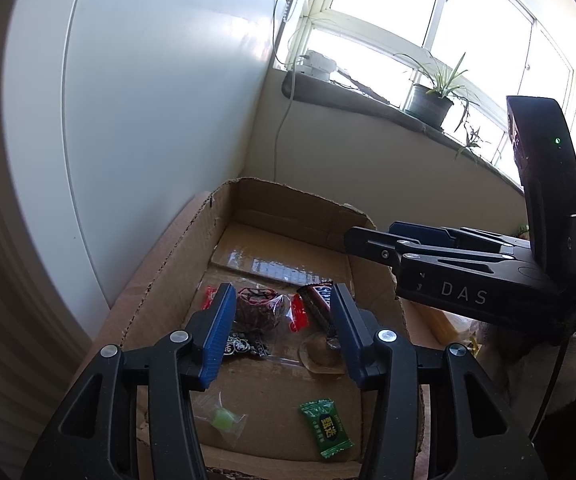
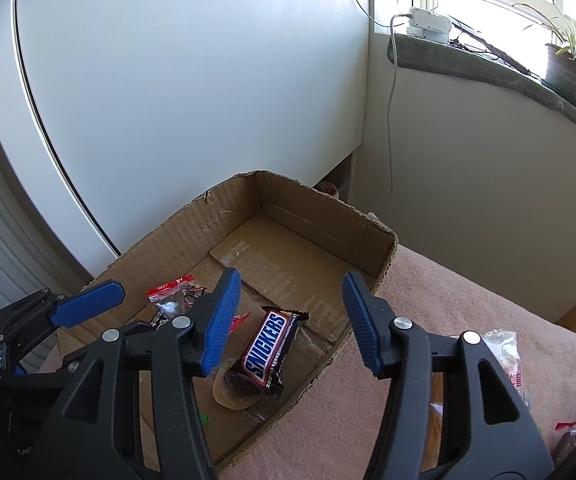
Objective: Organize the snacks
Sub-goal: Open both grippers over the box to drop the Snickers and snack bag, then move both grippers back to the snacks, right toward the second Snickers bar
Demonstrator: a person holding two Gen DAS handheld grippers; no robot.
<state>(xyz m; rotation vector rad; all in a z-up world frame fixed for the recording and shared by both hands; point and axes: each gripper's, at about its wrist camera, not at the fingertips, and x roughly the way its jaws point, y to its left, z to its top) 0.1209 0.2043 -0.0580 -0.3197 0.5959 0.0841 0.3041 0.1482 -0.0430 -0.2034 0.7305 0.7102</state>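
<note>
An open cardboard box (image 1: 247, 208) (image 2: 320, 216) holds several snacks. A Snickers bar (image 2: 267, 350) (image 1: 316, 302) lies in it, partly over a clear-wrapped brown candy (image 1: 324, 356). A dark red-wrapped snack (image 1: 257, 308), a green candy (image 1: 326, 426) and a clear-wrapped pale green sweet (image 1: 221, 418) lie there too. My left gripper (image 1: 283, 320) is open and empty above the box's near end. My right gripper (image 2: 292, 320) is open and empty above the Snickers bar; it shows from the side in the left wrist view (image 1: 372, 242).
The box sits on a pink cloth surface (image 2: 448, 300), next to a white cabinet (image 2: 167, 80). More wrapped snacks (image 2: 508, 356) lie on the cloth at the right. A windowsill with a potted plant (image 1: 432, 100) runs behind.
</note>
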